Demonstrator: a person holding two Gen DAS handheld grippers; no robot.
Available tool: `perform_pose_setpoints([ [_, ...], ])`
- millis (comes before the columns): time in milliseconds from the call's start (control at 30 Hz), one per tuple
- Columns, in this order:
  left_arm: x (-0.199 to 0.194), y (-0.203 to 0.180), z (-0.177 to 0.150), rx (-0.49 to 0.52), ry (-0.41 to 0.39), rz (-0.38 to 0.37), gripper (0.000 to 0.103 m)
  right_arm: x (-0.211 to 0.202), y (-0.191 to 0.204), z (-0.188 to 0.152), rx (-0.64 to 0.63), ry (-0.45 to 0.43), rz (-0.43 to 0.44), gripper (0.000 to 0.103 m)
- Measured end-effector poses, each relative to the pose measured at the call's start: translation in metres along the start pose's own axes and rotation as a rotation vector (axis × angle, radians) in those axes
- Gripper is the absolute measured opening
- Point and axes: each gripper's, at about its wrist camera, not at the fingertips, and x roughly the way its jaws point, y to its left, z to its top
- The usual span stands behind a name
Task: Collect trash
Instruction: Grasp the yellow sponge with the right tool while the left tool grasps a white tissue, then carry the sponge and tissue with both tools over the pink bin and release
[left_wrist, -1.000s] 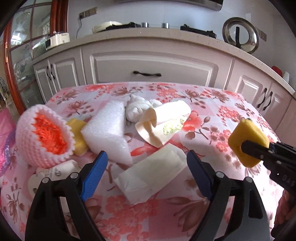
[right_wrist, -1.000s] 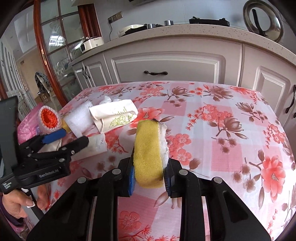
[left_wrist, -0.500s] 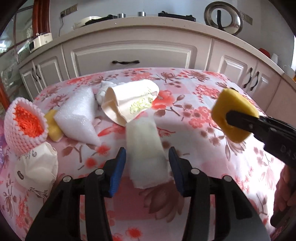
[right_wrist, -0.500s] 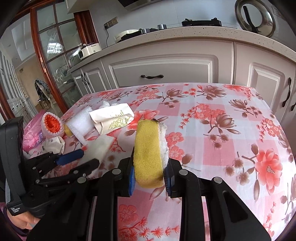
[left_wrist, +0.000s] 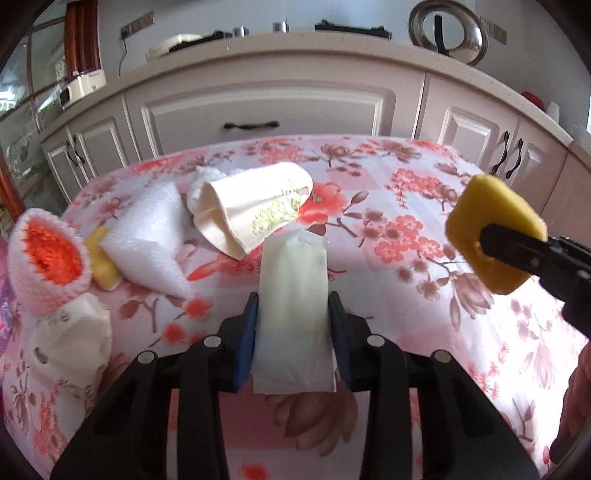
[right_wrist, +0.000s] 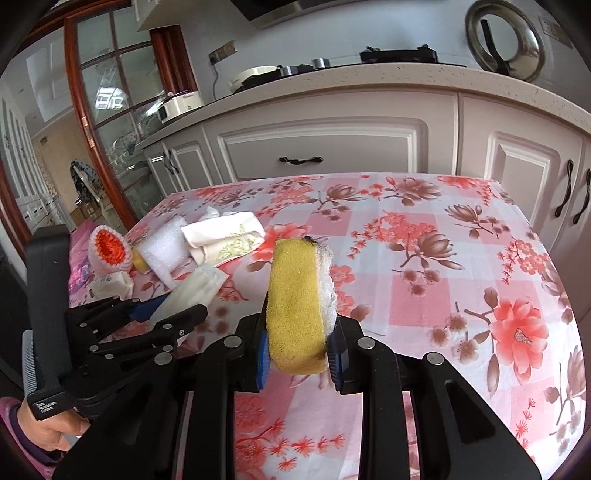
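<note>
Left claw (left_wrist: 291, 328) closing on flat white folded paper packet (left_wrist: 293, 295) lying on floral tabletop (left_wrist: 406, 229); centre pads, squeeze gently, lift straight. Right claw (right_wrist: 299, 350) clamps yellow sponge (right_wrist: 295, 306), held aloft.

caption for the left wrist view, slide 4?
Left gripper closing on a white packet on the floral tablecloth; right gripper holds a yellow sponge.

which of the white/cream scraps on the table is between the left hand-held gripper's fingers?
The flat cream packet, lying lengthwise between the closing jaws of the left hand-held gripper. The white foam sheet and folded printed napkin lie farther back.
</note>
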Motion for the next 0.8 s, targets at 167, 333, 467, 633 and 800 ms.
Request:
perform_pose_setpoints([
  [167,-0.039,0.004,-0.002,-0.027,-0.079,0.030,0.036,-0.015,0.017,0.000,-0.029,-0.026,0.011,0.026],
  [333,-0.091,0.010,-0.010,-0.079,-0.153,0.019,0.036,-0.033,0.037,0.000,-0.068,-0.050,0.023,0.026],
  [467,-0.134,0.014,-0.020,-0.099,-0.214,0.019,0.036,-0.052,0.059,-0.003,-0.118,-0.072,0.036,0.026],
  [633,-0.181,0.020,-0.035,-0.108,-0.285,0.054,0.036,-0.078,0.088,-0.008,-0.181,-0.104,0.049,0.026],
  [800,-0.222,0.032,-0.054,-0.137,-0.344,0.103,0.036,-0.104,0.118,-0.010,-0.238,-0.140,0.084,0.026],
])
